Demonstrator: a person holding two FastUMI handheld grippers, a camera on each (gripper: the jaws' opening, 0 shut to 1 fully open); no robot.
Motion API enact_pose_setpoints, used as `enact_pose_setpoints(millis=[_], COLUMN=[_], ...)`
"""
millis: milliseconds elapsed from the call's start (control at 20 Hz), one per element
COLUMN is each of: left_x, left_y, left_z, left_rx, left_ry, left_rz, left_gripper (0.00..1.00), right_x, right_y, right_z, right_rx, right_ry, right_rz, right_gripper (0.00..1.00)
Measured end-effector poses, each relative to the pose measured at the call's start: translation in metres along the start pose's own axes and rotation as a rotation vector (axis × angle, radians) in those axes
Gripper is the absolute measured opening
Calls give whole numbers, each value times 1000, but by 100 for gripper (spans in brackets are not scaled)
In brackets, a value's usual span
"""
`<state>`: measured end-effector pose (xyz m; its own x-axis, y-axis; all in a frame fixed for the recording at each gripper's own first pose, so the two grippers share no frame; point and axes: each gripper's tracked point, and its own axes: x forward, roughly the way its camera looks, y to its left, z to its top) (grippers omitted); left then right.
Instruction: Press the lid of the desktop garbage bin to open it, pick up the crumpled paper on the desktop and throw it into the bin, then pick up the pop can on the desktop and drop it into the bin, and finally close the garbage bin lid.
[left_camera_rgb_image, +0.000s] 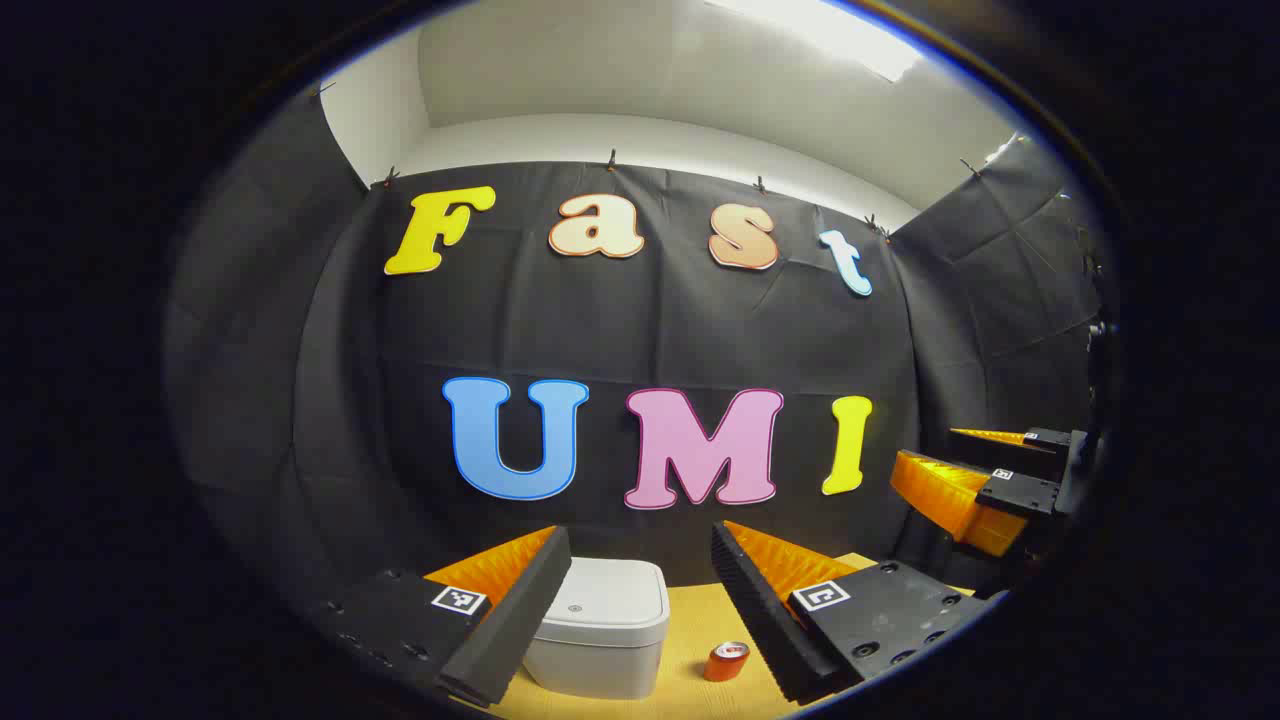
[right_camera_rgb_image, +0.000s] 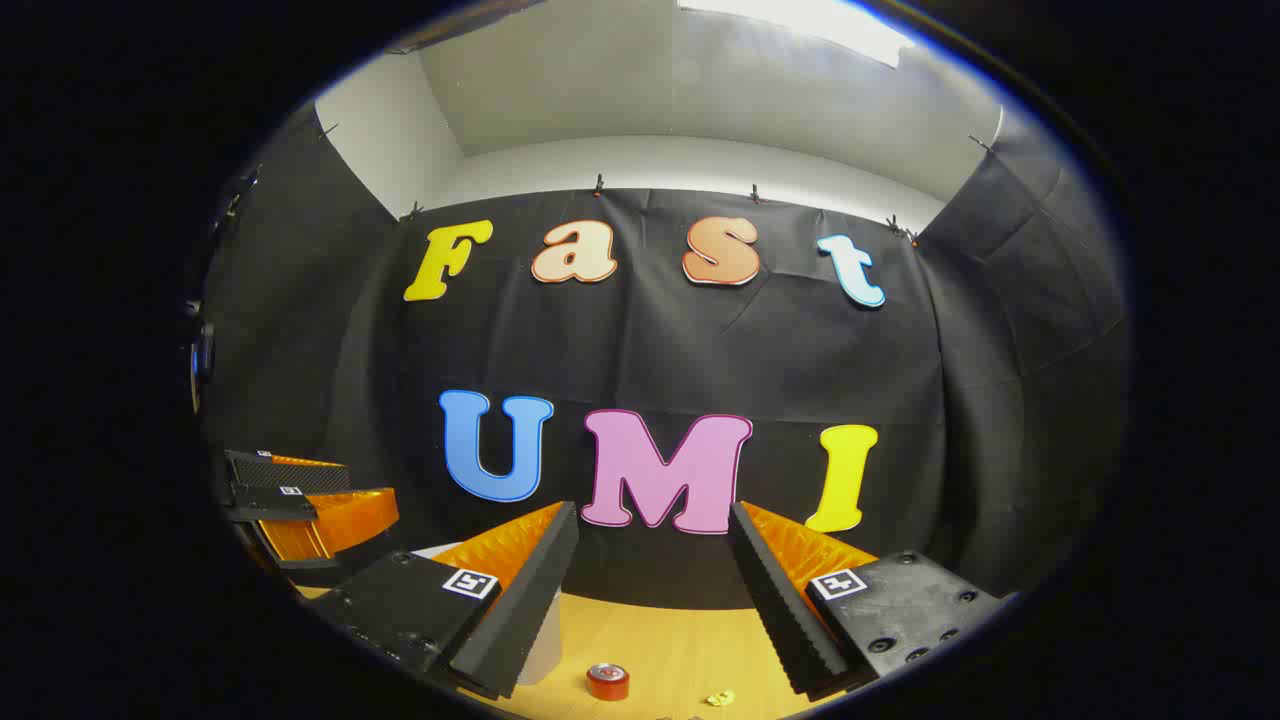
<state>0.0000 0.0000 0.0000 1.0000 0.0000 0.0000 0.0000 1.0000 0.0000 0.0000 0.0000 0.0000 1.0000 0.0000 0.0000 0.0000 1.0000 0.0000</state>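
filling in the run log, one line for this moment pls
stage: start | bin: lid shut | pop can: upright on desktop | crumpled paper: on desktop | left gripper: open | right gripper: open

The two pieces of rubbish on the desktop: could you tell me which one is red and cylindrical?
That is the pop can, a red cylinder; the crumpled paper to its right is a small yellowish wad.

Left gripper (left_camera_rgb_image: 640, 610) raised, jaws spread wide, right gripper (right_camera_rgb_image: 650, 590) alongside, jaws likewise wide

white bin (left_camera_rgb_image: 600, 625), red can (left_camera_rgb_image: 726, 662), yellow paper (right_camera_rgb_image: 719, 698), wooden desktop (right_camera_rgb_image: 670, 640)
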Motion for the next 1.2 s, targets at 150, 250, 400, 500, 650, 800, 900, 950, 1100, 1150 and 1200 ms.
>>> enact_pose_setpoints(millis=[150, 250, 400, 500, 650, 800, 900, 950, 1100, 1150, 1200], left_x=[-2, 1, 5, 10, 14, 18, 20, 21, 23, 24, 26], left_y=[2, 2, 2, 2, 5, 6, 5, 5, 7, 6, 8], left_z=[0, -3, -8, -10, -11, -13, -15, -15, -11, -11, -10], left_rx=[-6, -17, -30, -27, -19, -32, -35, -33, -25, -25, -24], left_ry=[-2, 3, 18, 24, 19, 21, 25, 27, 15, 15, 14], left_rz=[5, 8, 1, -6, -9, -11, -11, -12, -11, -12, -10], left_gripper=[95, 95, 95, 95, 95, 95, 95, 95, 95, 95, 95], right_x=[-2, -6, -8, -10, -13, -13, -13, -13, -13, -13, -12], right_y=[3, 1, 1, -1, -8, -15, -18, -18, -19, -20, -19], right_z=[9, 11, 11, 7, 4, 1, -1, -1, -2, -4, -5], right_rx=[-48, -44, -31, -39, -51, -45, -45, -47, -52, -52, -51], right_ry=[-37, -49, -43, -31, -17, -1, 7, 9, 12, 17, 20], right_rz=[13, 10, -4, -11, -24, -44, -54, -56, -58, -58, -57], right_gripper=[97, 97, 97, 97, 97, 97, 97, 97, 97, 97, 97])
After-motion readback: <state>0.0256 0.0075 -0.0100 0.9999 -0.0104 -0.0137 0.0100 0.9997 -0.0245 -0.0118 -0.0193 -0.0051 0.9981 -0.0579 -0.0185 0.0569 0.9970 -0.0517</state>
